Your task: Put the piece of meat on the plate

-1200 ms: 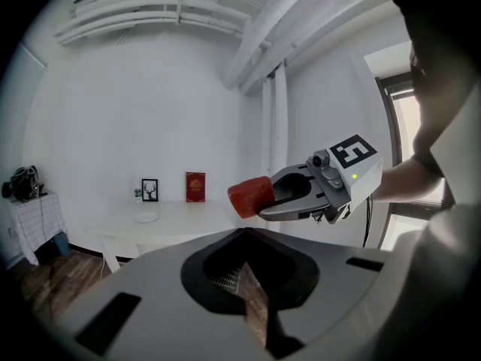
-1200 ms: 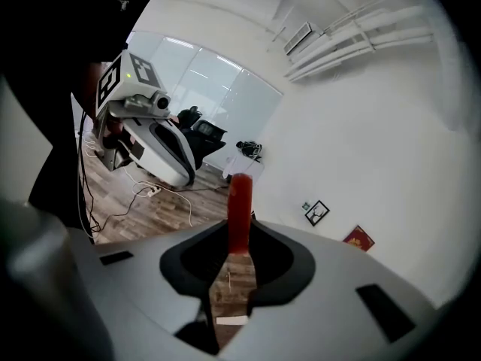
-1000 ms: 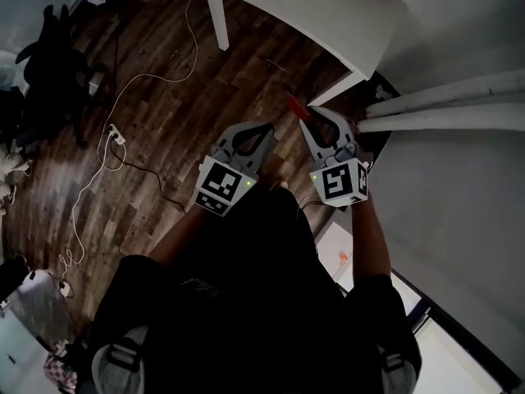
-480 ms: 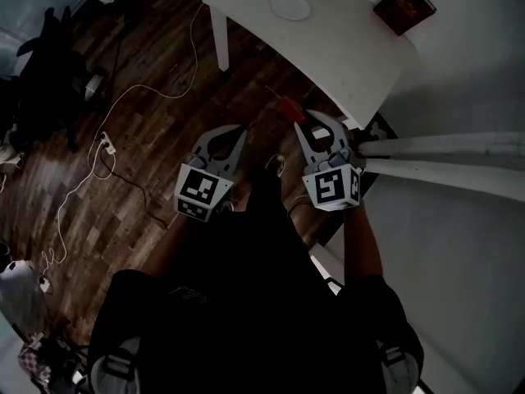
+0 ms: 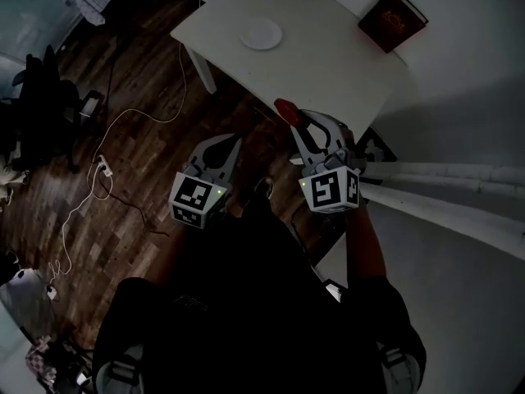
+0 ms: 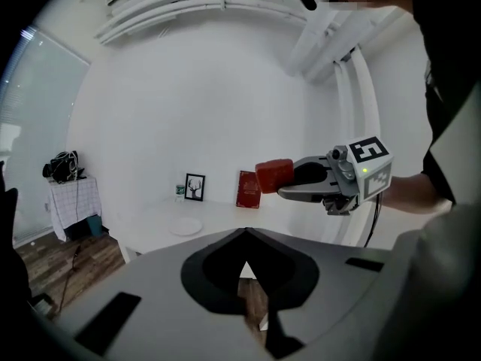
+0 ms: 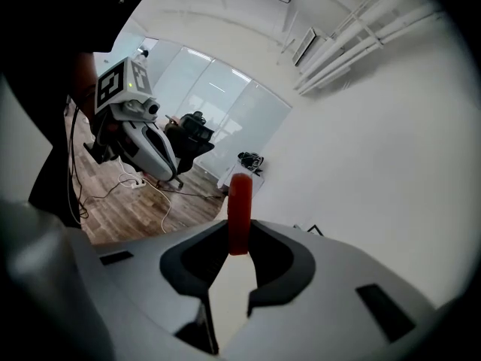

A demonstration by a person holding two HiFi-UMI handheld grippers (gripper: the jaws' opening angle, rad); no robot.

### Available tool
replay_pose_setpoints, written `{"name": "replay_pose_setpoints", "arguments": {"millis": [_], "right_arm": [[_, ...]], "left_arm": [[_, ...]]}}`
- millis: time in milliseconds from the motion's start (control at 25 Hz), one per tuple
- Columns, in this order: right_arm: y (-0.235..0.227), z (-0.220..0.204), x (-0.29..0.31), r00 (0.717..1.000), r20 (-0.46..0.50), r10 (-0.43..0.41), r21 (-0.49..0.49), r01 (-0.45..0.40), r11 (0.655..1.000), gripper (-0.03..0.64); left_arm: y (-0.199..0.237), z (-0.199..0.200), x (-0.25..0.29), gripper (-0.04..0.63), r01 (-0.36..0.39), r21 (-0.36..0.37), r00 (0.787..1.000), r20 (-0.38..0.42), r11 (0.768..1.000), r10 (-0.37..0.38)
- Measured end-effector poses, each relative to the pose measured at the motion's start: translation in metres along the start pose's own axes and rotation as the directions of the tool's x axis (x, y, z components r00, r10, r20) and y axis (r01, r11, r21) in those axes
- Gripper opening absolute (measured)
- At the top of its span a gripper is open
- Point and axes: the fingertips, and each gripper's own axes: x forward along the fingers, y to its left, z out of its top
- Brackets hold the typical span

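Meat [image 5: 284, 107] sits in right gripper [image 7: 240, 235], seemingly off plate [image 5: 261, 34].

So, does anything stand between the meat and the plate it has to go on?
Nothing visible does. The right gripper holds the meat by the table's near edge; only bare tabletop lies between it and the plate. The book lies off to the side.

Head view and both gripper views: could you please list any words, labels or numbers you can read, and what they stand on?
None can be read.
Red book: any cover print too blurred.
Framed picture: a deer outline, no words.
Marker cubes: square patterns only, no letters.
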Motion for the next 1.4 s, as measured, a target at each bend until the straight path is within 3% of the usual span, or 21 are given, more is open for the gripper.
{"name": "replay_pose_setpoints", "arguments": {"millis": [120, 400, 840, 1040, 1240, 1400], "right_arm": [[-0.026, -0.023, 0.013, 1.000, 0.019, -0.008, -0.056, 0.009, 0.998, 0.092], [-0.050, -0.041, 0.054, 1.000, -0.008, -0.003, -0.056, 0.003, 0.998, 0.092], [-0.089, -0.042, 0.138, 0.994, -0.109, 0.026, -0.129, -0.040, 0.991, 0.092], [-0.102, -0.063, 0.190, 0.990, -0.138, 0.025, -0.216, -0.055, 0.975, 0.092], [-0.080, -0.073, 0.228, 0.962, -0.261, 0.073, -0.261, -0.143, 0.955, 0.092], [-0.074, -0.099, 0.261, 0.928, -0.369, 0.048, -0.378, -0.197, 0.905, 0.092]], "left_arm": [[-0.003, 0.003, 0.023, 0.000, -0.002, 0.013, 1.000, -0.022, 1.000, 0.002], [0.022, -0.001, 0.050, 0.002, -0.019, 0.028, 0.996, -0.087, 0.999, 0.022], [0.103, 0.027, 0.114, 0.002, 0.012, 0.014, 0.998, -0.055, 1.000, -0.011], [0.129, 0.031, 0.142, 0.002, 0.032, 0.061, 0.998, -0.052, 0.998, -0.028], [0.155, 0.004, 0.131, 0.002, -0.003, 0.014, 0.996, -0.095, 1.000, 0.004], [0.178, -0.013, 0.123, 0.002, -0.050, -0.033, 0.992, -0.116, 0.998, 0.046]]}}
